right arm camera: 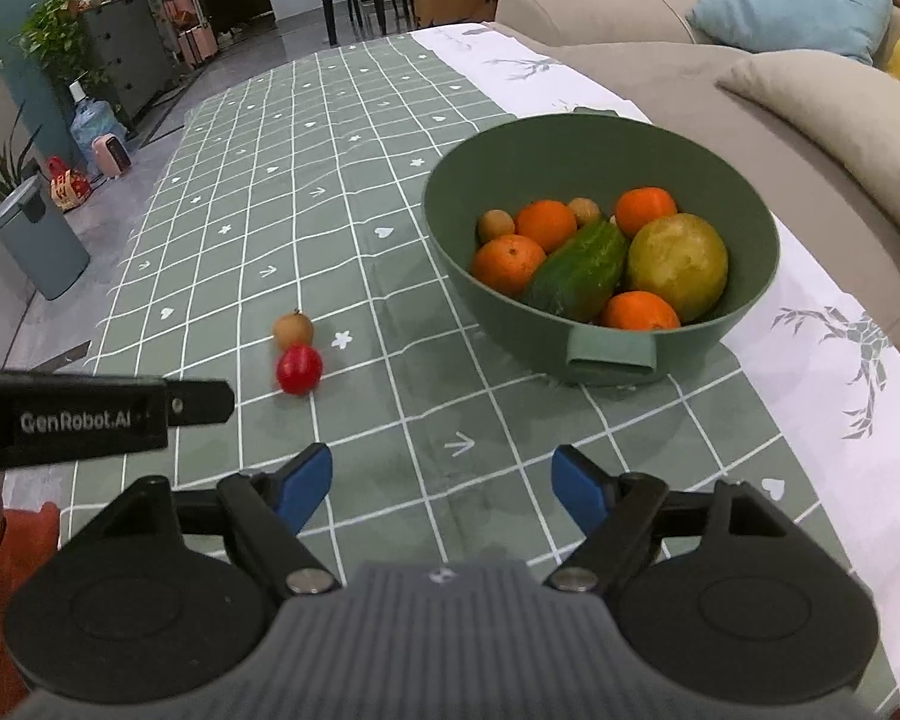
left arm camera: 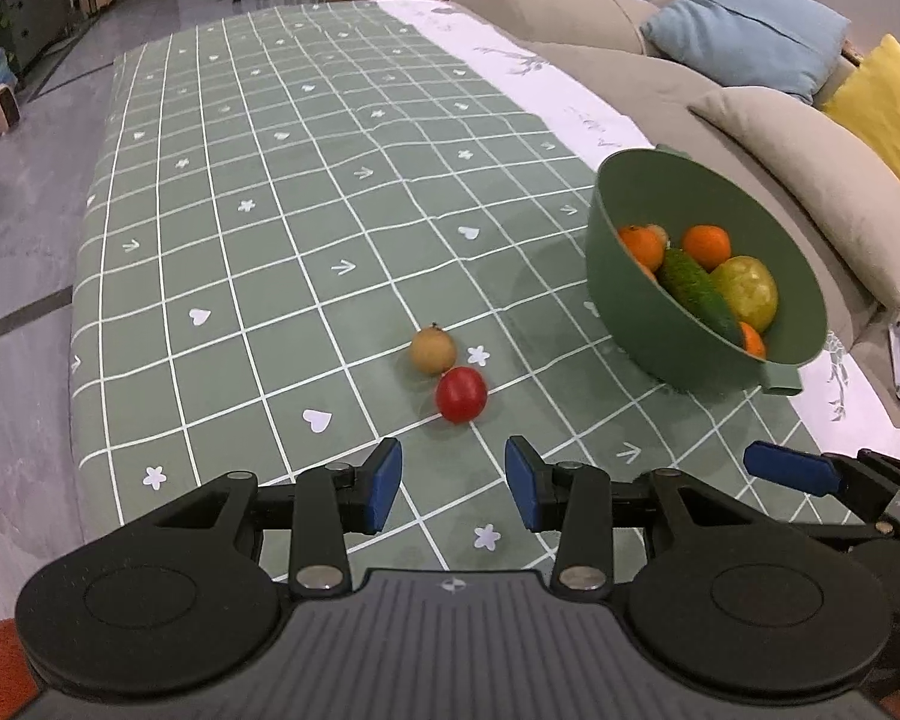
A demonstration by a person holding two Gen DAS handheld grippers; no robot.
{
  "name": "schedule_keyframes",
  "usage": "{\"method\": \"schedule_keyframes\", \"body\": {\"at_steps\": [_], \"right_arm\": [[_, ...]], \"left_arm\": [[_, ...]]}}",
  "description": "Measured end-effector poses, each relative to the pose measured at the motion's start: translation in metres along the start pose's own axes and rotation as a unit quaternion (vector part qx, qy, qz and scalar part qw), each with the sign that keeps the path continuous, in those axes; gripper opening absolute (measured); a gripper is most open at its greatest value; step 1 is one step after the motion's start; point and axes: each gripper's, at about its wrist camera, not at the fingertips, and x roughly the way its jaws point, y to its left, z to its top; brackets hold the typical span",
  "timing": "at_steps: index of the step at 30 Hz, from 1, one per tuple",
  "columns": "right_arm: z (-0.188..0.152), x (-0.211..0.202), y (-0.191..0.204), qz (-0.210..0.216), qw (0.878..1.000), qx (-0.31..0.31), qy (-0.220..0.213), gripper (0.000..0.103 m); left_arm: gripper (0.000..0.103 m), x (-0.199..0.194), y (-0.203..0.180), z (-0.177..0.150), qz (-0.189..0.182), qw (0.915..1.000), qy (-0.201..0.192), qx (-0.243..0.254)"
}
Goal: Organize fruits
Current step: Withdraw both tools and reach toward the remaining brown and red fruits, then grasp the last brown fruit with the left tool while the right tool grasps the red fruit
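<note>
A red tomato point(left arm camera: 461, 394) point(right arm camera: 299, 368) lies on the green checked tablecloth point(left arm camera: 306, 198) point(right arm camera: 342, 192), touching a small brown fruit point(left arm camera: 432, 350) point(right arm camera: 293, 329) just behind it. To their right stands a green bowl point(left arm camera: 630, 324) point(right arm camera: 570, 144) holding several oranges, a cucumber point(right arm camera: 576, 271), a yellow-green fruit point(right arm camera: 678, 266) and small brown fruits. My left gripper point(left arm camera: 453, 483) hovers just in front of the tomato, open, nothing between its blue pads. My right gripper point(right arm camera: 441, 483) stands open and empty in front of the bowl; one of its fingers point(left arm camera: 786, 468) shows at the right of the left wrist view.
A beige sofa point(left arm camera: 660, 84) point(right arm camera: 720, 78) with blue and yellow cushions runs along the table's right side. A white patterned cloth point(right arm camera: 840, 360) covers the right strip of the table. The left gripper's black finger point(right arm camera: 198, 402) crosses the left of the right wrist view. Floor, bin and plants lie far left.
</note>
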Motion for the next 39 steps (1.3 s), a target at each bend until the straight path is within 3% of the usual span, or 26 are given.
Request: {"method": "schedule_keyframes", "body": {"at_steps": [15, 23, 25, 32, 39], "right_arm": [[0.018, 0.045, 0.025, -0.006, 1.000, 0.017, -0.007, 0.075], [0.026, 0.069, 0.031, 0.023, 1.000, 0.011, 0.014, 0.038], [0.029, 0.074, 0.031, 0.035, 0.999, 0.012, 0.018, 0.034], [0.030, 0.074, 0.048, 0.073, 0.997, -0.013, 0.009, 0.033], [0.033, 0.093, 0.059, 0.080, 0.996, -0.010, 0.028, 0.032]], "left_arm": [[0.047, 0.023, 0.042, 0.008, 0.005, 0.9986, -0.003, -0.052], [0.047, 0.036, 0.053, 0.013, -0.009, 0.9973, 0.003, -0.072], [0.047, 0.038, 0.054, 0.014, -0.012, 0.9970, 0.003, -0.076], [0.046, 0.035, 0.067, 0.017, -0.009, 0.9948, 0.003, -0.101], [0.046, 0.029, 0.071, 0.018, -0.005, 0.9936, 0.000, -0.113]]}}
